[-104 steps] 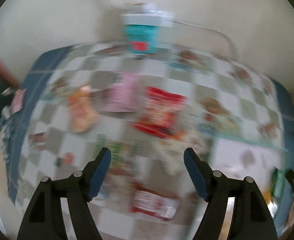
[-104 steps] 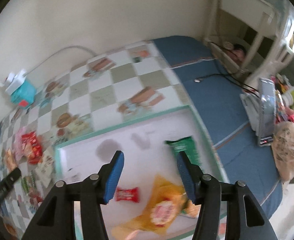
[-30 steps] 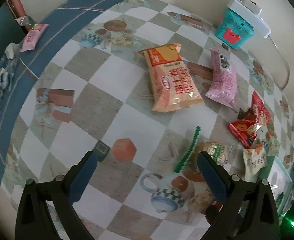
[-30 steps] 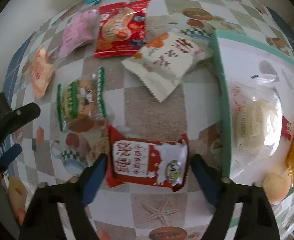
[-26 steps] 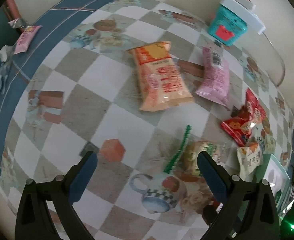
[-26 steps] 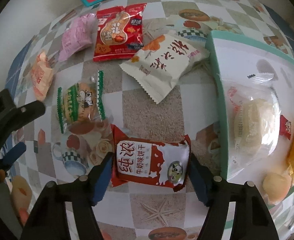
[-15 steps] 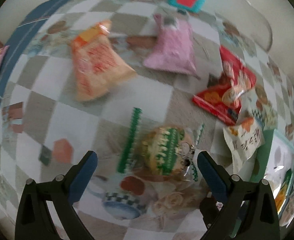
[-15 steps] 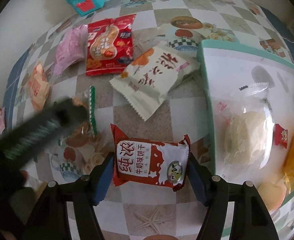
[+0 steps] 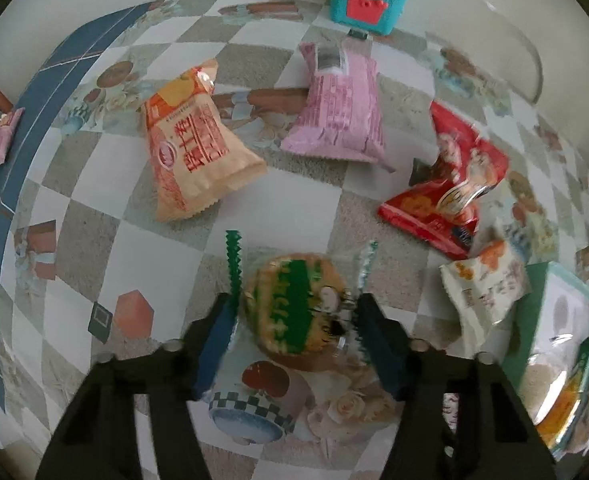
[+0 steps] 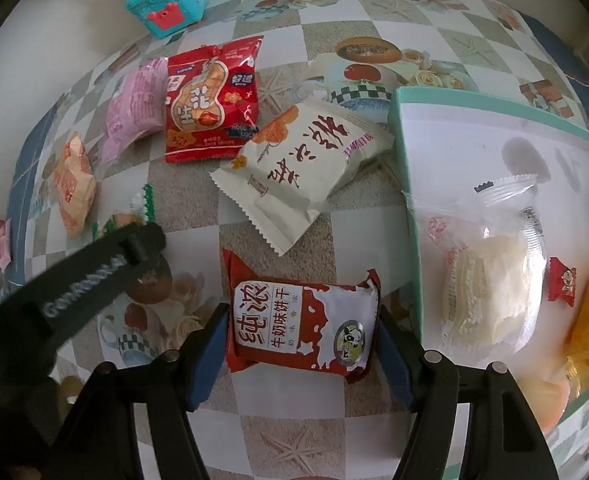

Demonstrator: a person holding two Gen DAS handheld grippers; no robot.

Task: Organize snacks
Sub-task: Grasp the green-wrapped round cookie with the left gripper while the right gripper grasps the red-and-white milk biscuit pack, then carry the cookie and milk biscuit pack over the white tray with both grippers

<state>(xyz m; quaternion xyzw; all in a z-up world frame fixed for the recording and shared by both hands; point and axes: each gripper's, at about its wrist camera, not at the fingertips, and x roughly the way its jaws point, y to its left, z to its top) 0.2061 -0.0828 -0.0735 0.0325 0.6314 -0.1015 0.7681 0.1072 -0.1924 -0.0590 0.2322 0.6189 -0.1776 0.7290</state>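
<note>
Now left gripper (image 9: pixel 294 316) jaws just closed onto green-striped cookie pack (image 9: pixel 294 304); right gripper (image 10: pixel 302 328) jaws clamp milk biscuit pack (image 10: pixel 302 322).

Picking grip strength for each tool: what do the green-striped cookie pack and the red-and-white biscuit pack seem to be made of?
Green-striped cookie pack: looks like thin clear plastic film with printed green bands; the round cookie shows through and the zigzag end seals crinkle. Red-and-white biscuit pack: seemingly opaque glossy printed plastic film; it puffs like a pillow and catches soft highlights.
</note>
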